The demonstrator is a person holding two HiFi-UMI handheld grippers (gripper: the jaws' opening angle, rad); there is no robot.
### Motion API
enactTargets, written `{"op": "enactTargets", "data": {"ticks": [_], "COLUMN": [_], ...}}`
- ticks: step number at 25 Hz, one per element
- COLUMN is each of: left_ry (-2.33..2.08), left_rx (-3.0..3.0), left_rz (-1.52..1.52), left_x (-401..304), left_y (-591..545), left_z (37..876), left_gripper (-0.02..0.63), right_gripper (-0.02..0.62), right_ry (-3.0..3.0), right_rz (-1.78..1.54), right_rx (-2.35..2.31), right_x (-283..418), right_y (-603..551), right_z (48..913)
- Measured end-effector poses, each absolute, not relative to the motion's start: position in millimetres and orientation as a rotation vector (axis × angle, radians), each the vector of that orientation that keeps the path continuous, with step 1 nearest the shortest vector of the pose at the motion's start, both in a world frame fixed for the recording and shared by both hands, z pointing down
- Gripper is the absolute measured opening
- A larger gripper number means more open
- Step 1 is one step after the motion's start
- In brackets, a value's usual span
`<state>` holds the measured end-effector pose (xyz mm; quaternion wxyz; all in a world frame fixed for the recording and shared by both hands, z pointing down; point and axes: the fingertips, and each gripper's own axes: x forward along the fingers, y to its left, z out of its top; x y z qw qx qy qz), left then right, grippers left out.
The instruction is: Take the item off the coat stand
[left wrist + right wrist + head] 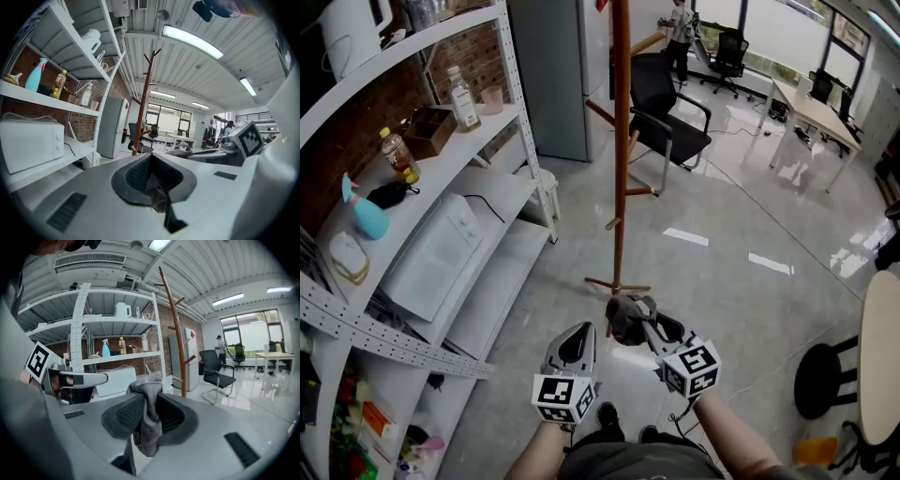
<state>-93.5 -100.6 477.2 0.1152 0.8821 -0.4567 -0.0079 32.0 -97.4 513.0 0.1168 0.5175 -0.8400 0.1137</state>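
Grey cloth (149, 394) sits clamped between the jaws of your right gripper (147, 420), held low and clear of the wooden coat stand (621, 141), whose pegs are bare. Your left gripper (152, 183) is closed on nothing, level beside it, apparently unneeded for carrying.

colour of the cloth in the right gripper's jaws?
Grey. The cloth shows clearest in the right gripper view.

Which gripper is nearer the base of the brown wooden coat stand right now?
Right. The right gripper, clamping a grey cloth, is just short of the base of the brown wooden coat stand; the left gripper sits further back and left.
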Motion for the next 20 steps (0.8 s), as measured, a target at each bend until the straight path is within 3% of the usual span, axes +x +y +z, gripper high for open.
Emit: {"op": "enactTargets", "data": {"ticks": [20], "left_ry": [-1.459], "left_rx": [2.578], "left_rz": [-0.058], "left_x": [-46.2], "left_y": [2.3], "left_z": [445.6], "left_gripper": [0.006], "right_gripper": [0.083], "right_ry": [-2.553], "right_rz": [0.277], "right_rx": [1.457], "right_x": [90.8], "right_y": [-3.8], "right_z": [485.0]}}
